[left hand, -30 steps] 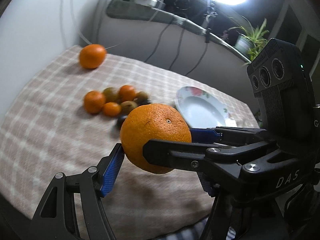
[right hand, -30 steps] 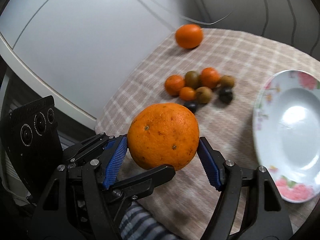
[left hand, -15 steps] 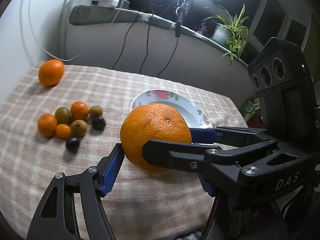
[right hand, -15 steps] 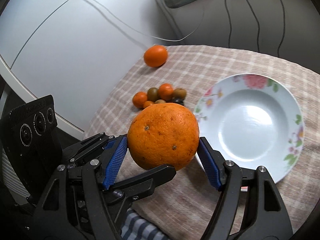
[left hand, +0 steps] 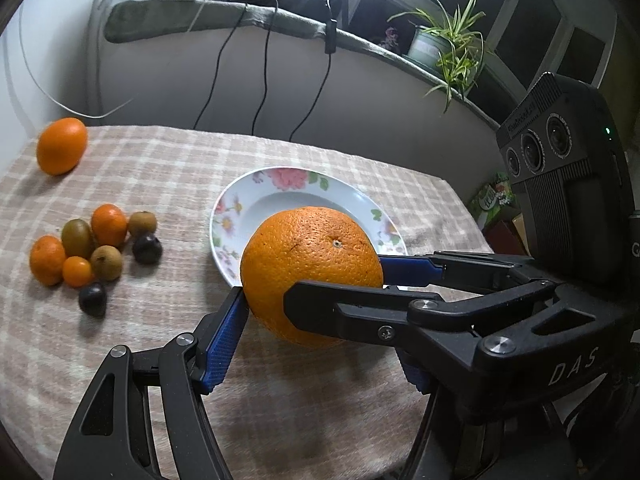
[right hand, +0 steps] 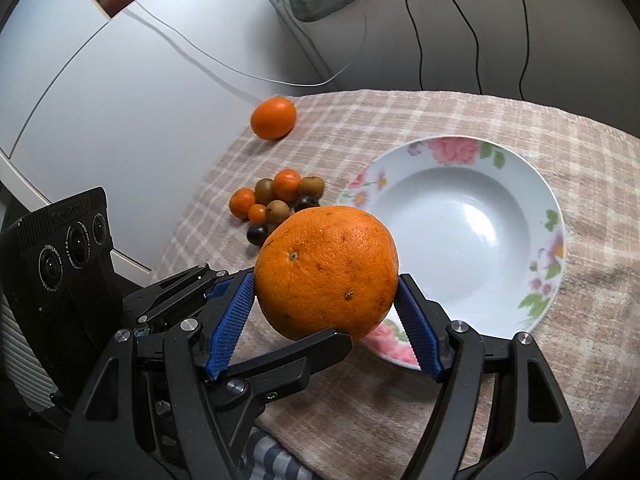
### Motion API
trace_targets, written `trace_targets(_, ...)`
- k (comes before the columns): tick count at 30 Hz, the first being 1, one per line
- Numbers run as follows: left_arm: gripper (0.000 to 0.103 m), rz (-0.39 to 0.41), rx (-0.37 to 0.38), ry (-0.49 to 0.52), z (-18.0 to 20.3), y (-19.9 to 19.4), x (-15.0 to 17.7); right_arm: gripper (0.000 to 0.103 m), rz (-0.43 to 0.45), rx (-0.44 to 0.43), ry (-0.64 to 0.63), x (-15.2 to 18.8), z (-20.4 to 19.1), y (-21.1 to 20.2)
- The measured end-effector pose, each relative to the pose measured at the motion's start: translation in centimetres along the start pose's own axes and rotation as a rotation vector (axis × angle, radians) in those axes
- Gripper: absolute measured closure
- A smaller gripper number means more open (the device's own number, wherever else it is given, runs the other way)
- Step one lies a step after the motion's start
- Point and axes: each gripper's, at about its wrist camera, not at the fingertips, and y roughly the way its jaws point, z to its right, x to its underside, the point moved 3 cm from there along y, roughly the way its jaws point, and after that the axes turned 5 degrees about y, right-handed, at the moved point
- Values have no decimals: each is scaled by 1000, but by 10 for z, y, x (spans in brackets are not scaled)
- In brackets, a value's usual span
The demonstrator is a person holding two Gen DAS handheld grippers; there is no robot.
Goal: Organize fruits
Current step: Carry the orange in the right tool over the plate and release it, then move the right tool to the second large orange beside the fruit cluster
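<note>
A large orange [left hand: 308,248] [right hand: 324,264] hangs above the checked tablecloth, at the near left rim of a white flowered plate [left hand: 224,216] [right hand: 556,216]. Both grippers clamp it crosswise. My left gripper [left hand: 316,320] is shut on it with blue pads [left hand: 222,340] against its sides. My right gripper [right hand: 326,284] is shut on it too, its pads [right hand: 236,320] pressed on both flanks. The plate holds nothing. A cluster of small orange, brown and dark fruits [left hand: 92,248] [right hand: 276,200] lies left of the plate. A second orange [left hand: 62,146] [right hand: 274,118] sits at the far left corner.
The table's near edge runs just below the grippers [right hand: 360,420]. A white cabinet [right hand: 120,100] stands to the left. Behind the table are a grey wall with hanging cables [left hand: 260,80] and a ledge with a potted plant [left hand: 444,44].
Both grippers carried the large orange to the right, from in front of the small fruit cluster to the plate's near left rim. Their grip on it has not changed.
</note>
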Motion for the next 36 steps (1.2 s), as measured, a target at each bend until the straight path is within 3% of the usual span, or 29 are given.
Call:
trace_targets(20, 35, -32, 3, 10, 5, 14, 1, 28, -19, 21, 64, 2, 13, 2)
trace_targets(30, 37, 1, -25, 34, 5, 7, -2, 19, 114, 130, 65, -13, 24, -30)
trace_targets(36, 37, 13, -45, 47, 4, 4, 0, 18, 147, 139, 82, -16, 29, -41)
